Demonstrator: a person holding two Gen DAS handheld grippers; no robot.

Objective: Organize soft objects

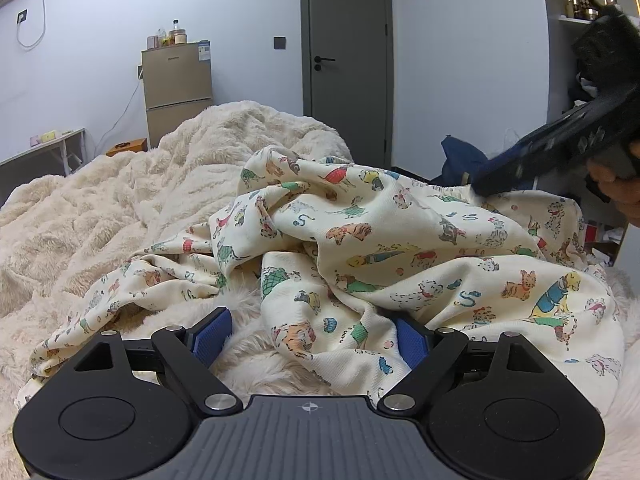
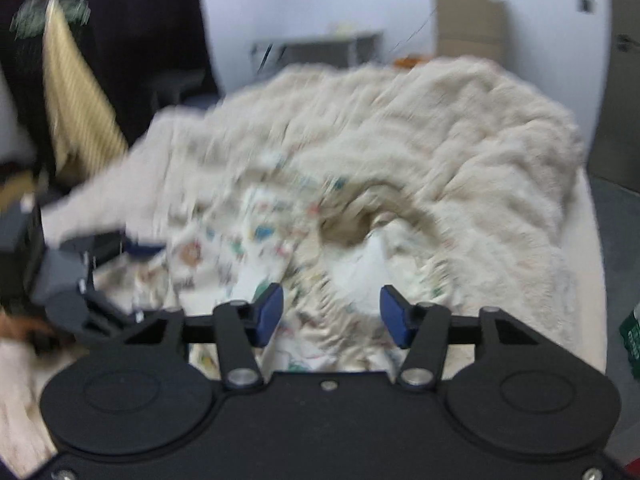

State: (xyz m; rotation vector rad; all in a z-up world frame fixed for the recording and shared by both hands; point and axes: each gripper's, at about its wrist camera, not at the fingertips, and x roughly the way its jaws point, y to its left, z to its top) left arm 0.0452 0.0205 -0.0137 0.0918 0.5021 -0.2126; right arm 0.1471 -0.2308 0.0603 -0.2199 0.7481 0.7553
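A cream cloth printed with small coloured dogs [image 1: 400, 240] lies crumpled on a fluffy cream blanket [image 1: 140, 184]. My left gripper [image 1: 312, 340] sits low at the cloth's near edge with its jaws wide apart; a fold drapes over its right blue pad [image 1: 414, 346] and fluffy pile shows in the gap. My right gripper [image 1: 552, 152] comes in from the right, held by a hand [image 1: 616, 188], with its tip at the cloth's far edge. The right wrist view is blurred: my right gripper [image 2: 331, 316] has its pads apart above the printed cloth [image 2: 248, 248], and the left gripper [image 2: 80, 280] is at the left.
The blanket [image 2: 440, 128] covers most of the bed. Behind it stand a small fridge [image 1: 176, 88] with bottles on top, a grey door [image 1: 348, 60] and a white desk [image 1: 44, 148]. A dark blue item [image 1: 460, 160] lies past the bed's far right edge.
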